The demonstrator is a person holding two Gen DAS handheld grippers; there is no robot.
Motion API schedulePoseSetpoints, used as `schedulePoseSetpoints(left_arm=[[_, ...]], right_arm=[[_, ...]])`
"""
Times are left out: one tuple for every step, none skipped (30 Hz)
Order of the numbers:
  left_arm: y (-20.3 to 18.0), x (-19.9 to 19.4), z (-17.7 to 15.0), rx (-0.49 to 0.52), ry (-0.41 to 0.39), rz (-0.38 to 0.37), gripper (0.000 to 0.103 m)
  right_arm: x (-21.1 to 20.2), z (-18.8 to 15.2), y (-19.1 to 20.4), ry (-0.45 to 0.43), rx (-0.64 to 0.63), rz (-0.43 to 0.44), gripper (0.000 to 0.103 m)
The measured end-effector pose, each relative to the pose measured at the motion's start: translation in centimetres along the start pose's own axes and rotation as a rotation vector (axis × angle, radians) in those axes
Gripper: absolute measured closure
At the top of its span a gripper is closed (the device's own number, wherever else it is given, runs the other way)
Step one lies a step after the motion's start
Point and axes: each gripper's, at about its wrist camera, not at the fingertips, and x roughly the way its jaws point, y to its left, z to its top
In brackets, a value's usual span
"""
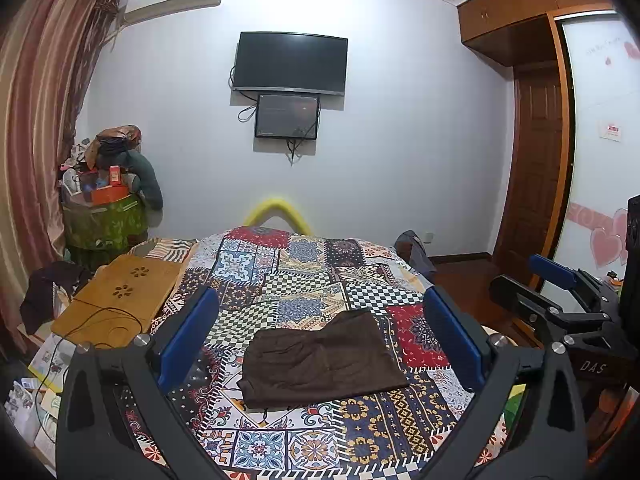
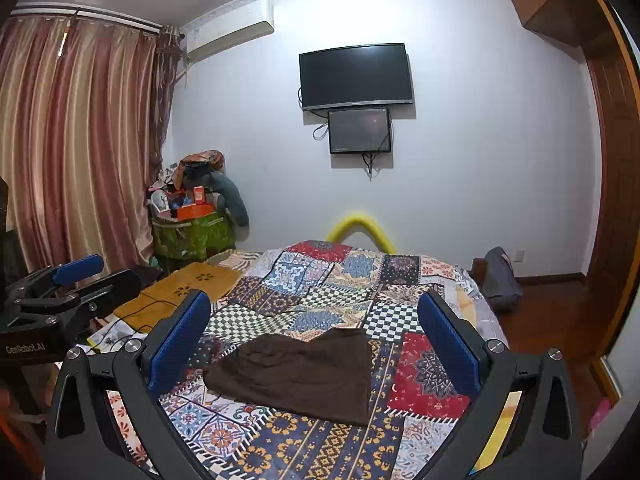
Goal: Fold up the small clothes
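A small dark brown garment lies flat, folded, on the patchwork bedspread; it also shows in the right wrist view. My left gripper is open and empty, held above the bed with the garment seen between its blue pads. My right gripper is open and empty too, above the garment with blue pads wide apart. The right gripper also appears at the right edge of the left wrist view, and the left gripper at the left of the right wrist view.
A wooden lap desk with a cable lies at the bed's left. A cluttered green basket stands by the curtain. A TV hangs on the far wall. A grey bag sits right of the bed; wardrobe beyond.
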Motion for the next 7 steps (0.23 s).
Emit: schedulePoseSetpoints(left_arm=[[0.03,0.02,0.00,0.001,-0.001,0.001,0.000],[0.03,0.06,-0.02,0.001,-0.001,0.002,0.000],[0.07,0.10,-0.05,0.001,-0.001,0.003,0.000],[0.12,0.17,-0.06,0.000,0.001,0.003,0.000],[0.13,0.20,-0.09,-0.001,0.003,0.000,0.000],[0.15,0.30,-0.13,-0.001,0.006,-0.002,0.000],[0.17,0.41,-0.16,-0.002,0.010,-0.001,0.000]], right_arm=[[0.02,0.01,-0.06,0.000,0.001,-0.001,0.000],[0.01,0.03,-0.12,0.001,0.002,-0.001,0.000],[0.04,0.00,-0.11,0.000,0.002,-0.001,0.000],[0.07,0.03,-0.15,0.001,0.004,0.000,0.000],[0.11,0.01,-0.16,0.003,0.005,0.000,0.000],[0.15,-0.03,-0.17,0.004,0.008,0.002,0.000],[0.19,-0.04,-0.19,0.005,0.009,0.002,0.000]])
